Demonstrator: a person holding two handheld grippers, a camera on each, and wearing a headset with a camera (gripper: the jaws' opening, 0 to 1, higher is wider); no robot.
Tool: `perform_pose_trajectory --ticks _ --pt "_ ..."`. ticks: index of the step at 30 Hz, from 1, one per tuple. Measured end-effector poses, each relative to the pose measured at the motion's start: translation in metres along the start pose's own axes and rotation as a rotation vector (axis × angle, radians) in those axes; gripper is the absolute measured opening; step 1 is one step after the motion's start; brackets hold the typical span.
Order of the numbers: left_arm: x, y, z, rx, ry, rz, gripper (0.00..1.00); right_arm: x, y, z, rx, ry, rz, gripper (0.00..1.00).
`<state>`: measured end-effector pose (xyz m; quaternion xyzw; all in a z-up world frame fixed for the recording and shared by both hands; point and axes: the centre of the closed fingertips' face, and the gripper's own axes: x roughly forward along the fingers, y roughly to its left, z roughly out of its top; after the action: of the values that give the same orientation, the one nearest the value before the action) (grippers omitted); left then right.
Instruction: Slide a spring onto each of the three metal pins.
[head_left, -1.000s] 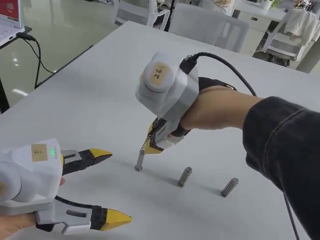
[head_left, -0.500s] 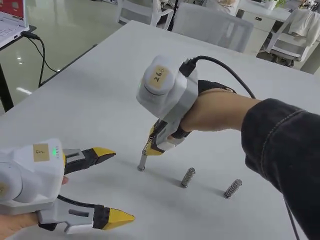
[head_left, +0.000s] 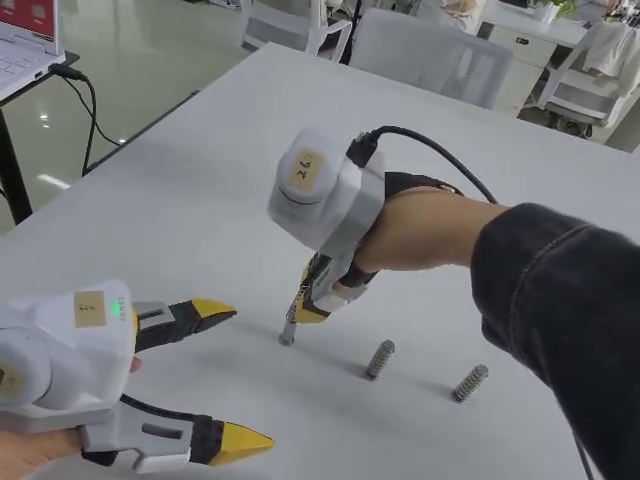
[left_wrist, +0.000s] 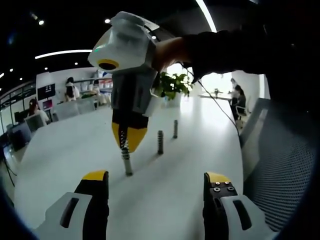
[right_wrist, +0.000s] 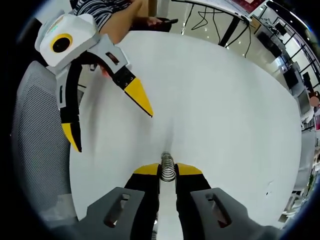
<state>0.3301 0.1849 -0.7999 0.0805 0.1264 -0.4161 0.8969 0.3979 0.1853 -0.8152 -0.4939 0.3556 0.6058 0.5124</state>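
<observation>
My right gripper (head_left: 303, 308) points down at the white table, shut on a small steel spring (right_wrist: 168, 166). The spring (left_wrist: 124, 147) sits over the top of a bare upright metal pin (head_left: 287, 335), whose lower part shows below the yellow tips (left_wrist: 128, 167). To the right of it stand two more pins, each wearing a spring (head_left: 379, 359) (head_left: 468, 383). My left gripper (head_left: 232, 375) hovers at the near left, open and holding nothing, pointing toward the pins. It also appears in the right gripper view (right_wrist: 111, 127).
The white table (head_left: 200, 200) stretches far beyond the pins. Grey chairs (head_left: 430, 50) stand at its far edge. A black cable (head_left: 430, 150) trails from the right gripper. A laptop (head_left: 20, 30) on a side desk is at the far left.
My right gripper has sunk a little lower over the bare pin with the spring in it. The left gripper has stayed where it was.
</observation>
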Motion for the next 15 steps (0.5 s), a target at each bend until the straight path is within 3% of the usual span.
perform_pose_trajectory --ticks 15 --pt "-0.003 0.002 -0.005 -0.010 0.004 0.006 0.73 0.017 0.004 -0.001 -0.007 0.039 0.028 0.09"
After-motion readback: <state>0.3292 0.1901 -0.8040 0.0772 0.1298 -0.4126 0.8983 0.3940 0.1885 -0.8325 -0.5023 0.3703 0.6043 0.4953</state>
